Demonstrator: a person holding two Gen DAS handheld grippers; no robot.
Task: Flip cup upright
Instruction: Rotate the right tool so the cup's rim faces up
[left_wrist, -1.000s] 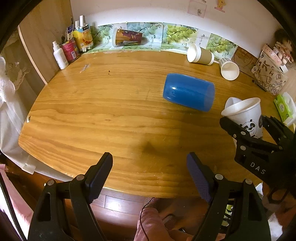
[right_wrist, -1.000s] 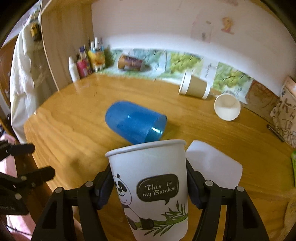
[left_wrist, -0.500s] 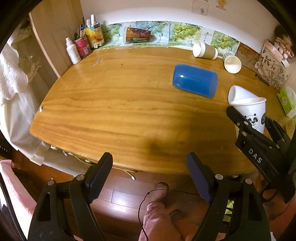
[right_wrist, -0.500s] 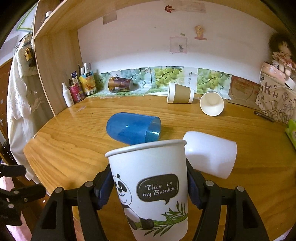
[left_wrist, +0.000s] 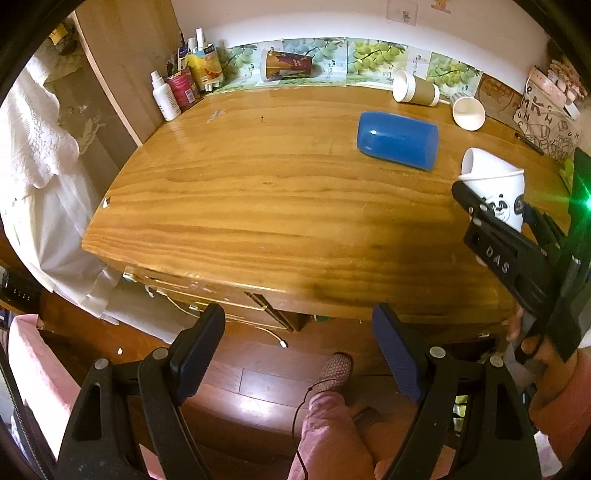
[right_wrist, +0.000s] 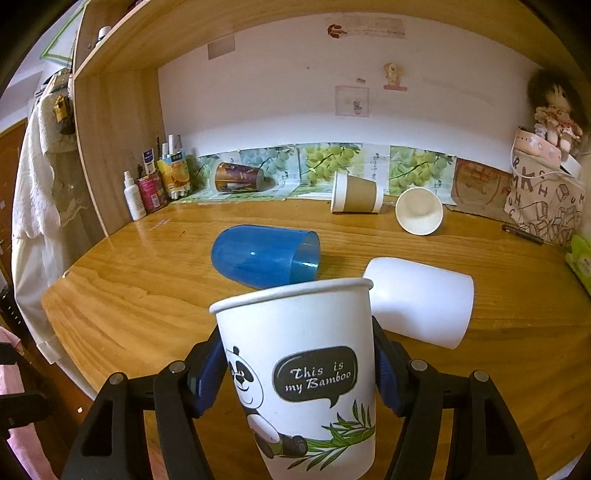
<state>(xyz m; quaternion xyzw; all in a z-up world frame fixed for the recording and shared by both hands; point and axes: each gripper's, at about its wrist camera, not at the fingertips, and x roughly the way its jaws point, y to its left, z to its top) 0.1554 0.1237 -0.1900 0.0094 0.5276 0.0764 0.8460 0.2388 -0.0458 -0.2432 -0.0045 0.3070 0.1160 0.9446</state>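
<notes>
A wooden table (right_wrist: 147, 295) seen from two cameras mounted on hand-held grippers. The right gripper (right_wrist: 299, 369) grasps a white paper cup (right_wrist: 306, 380) printed with a panda and the words "This is my Bamboo". Its two blue-padded fingers (right_wrist: 205, 373) press against opposite sides of the cup. The cup stands upright with its open rim on top, tilted slightly, at the near right part of the table; whether its base touches the wood cannot be seen.

Just behind it, a plain white cup (right_wrist: 421, 302) lies on its side. To the left of that, a blue plastic cup (right_wrist: 262, 258) also lies on its side, mouth facing right. Farther back, near the wall, a brown paper cup (right_wrist: 356, 194) and a small white cup (right_wrist: 419, 210) lie tipped over beside each other, and a dark printed cup (right_wrist: 238, 177) lies on its side against a strip of grape pictures. Bottles (right_wrist: 135, 195) stand in the far left corner.

The left gripper (left_wrist: 297, 347) hangs off the front edge of the table, above the floor, its jaws spread wide apart with nothing between them. From its camera, the panda cup (left_wrist: 498, 192) appears at the far right.
</notes>
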